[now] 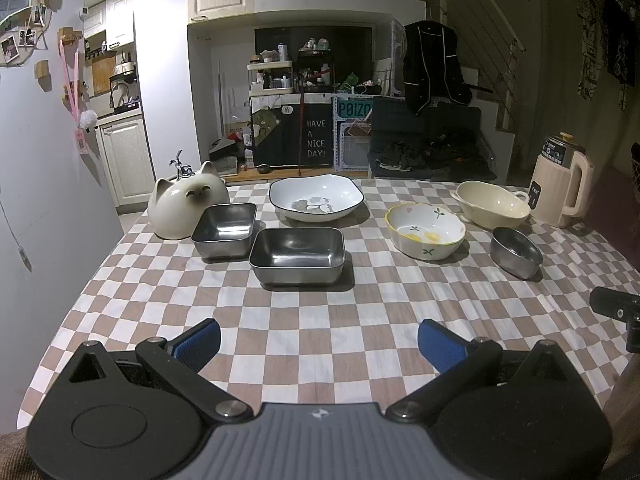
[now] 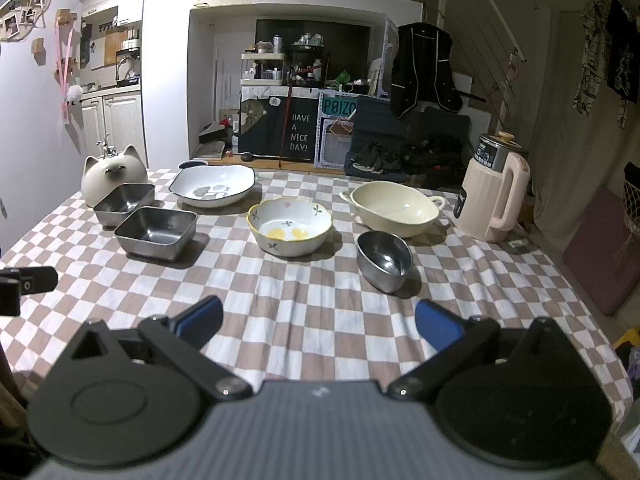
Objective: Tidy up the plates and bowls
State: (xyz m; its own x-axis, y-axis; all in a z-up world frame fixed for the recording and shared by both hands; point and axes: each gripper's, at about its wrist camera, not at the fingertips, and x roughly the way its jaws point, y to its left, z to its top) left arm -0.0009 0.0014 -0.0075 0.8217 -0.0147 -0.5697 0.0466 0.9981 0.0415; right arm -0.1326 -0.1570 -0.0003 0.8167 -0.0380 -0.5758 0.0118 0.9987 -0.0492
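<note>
On the checkered tablecloth stand two square steel dishes, a white dark-rimmed plate-bowl, a flower-painted bowl with a yellow rim, a cream two-handled bowl and a small round steel bowl. My left gripper is open and empty, near the table's front edge, facing the larger square dish. My right gripper is open and empty, short of the painted bowl and the steel bowl.
A ceramic cat figure sits at the far left of the table. A pink kettle-like jug stands at the far right. The right gripper's edge shows at the right of the left wrist view. Shelves and a chair stand beyond the table.
</note>
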